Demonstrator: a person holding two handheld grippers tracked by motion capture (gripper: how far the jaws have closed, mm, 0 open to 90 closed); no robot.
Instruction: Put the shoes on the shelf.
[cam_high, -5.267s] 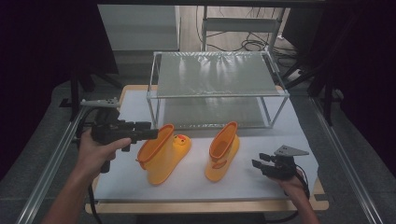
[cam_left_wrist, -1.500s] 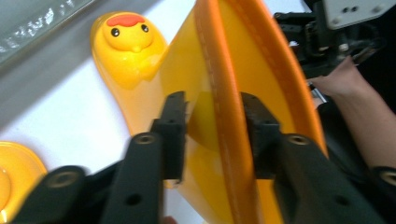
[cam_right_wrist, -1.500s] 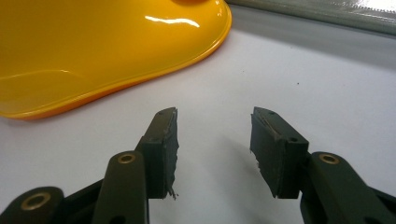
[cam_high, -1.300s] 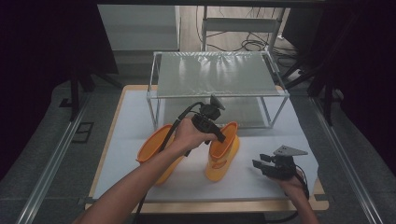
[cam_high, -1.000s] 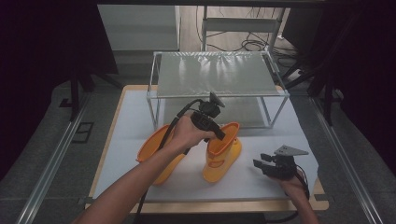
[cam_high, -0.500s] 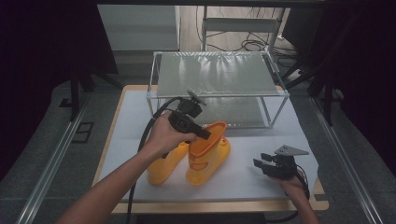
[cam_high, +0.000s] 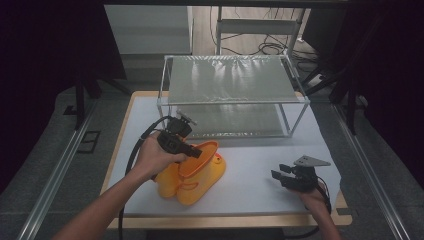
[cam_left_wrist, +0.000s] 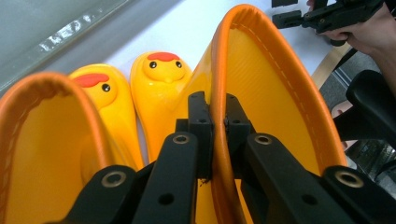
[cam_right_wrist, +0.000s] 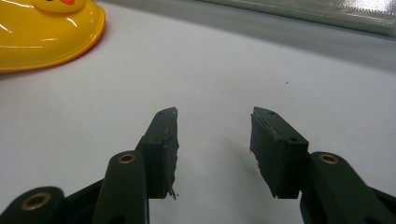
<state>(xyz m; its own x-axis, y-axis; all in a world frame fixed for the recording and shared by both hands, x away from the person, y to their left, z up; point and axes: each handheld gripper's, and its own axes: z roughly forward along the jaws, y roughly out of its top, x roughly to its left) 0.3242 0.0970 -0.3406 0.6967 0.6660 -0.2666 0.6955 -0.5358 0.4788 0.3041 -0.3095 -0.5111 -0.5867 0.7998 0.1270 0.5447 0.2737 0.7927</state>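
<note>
My left tongs pinched one yellow boot's rim, beside its twin; my right tongs rested released on the white table.

Both forearms are bare, no sleeves showing. The left gripper is black, with flat rectangular jaw blocks on angular linkage arms studded with brass-ringed rivets and small dark holes. A thick black cable loops out behind it. The right gripper is built alike, its jaw pads frayed at the edges, and carries a grey three-cornered plate on top.
</note>
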